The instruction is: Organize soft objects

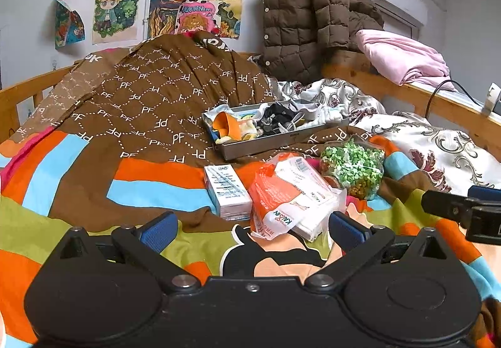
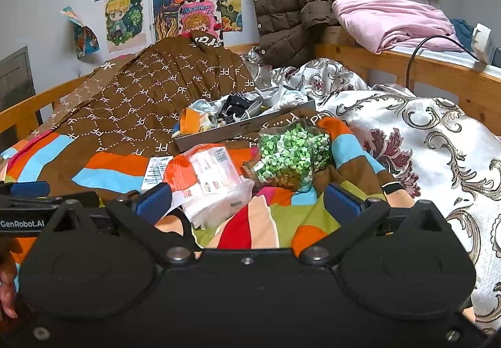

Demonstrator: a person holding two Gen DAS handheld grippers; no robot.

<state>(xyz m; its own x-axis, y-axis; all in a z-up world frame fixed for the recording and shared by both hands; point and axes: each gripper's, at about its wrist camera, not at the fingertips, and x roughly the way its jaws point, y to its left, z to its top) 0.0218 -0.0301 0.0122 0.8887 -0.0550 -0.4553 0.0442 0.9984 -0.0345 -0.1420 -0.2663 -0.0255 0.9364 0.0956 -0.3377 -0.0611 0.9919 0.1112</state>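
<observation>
Both grippers, left (image 1: 250, 227) & right (image 2: 247, 200), are held wide open w/ nothing gripped, low over the quilt (image 1: 78, 191). No item is picked yet, so the approach step is judged to be in hand. The tissue pack (image 1: 288, 200) lies nearest, just ahead; box (image 1: 227, 189) at its left, green bag (image 1: 352, 168) at right, tray (image 1: 266, 144) farther back. Next, one gripper should be lowered astride the pack & closed.

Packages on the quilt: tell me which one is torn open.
The orange-and-white tissue pack, lying between the small white-and-blue box and the bag of green pieces. Its wrapper is ripped, with loose plastic spilling toward the camera; the others look closed.
</observation>
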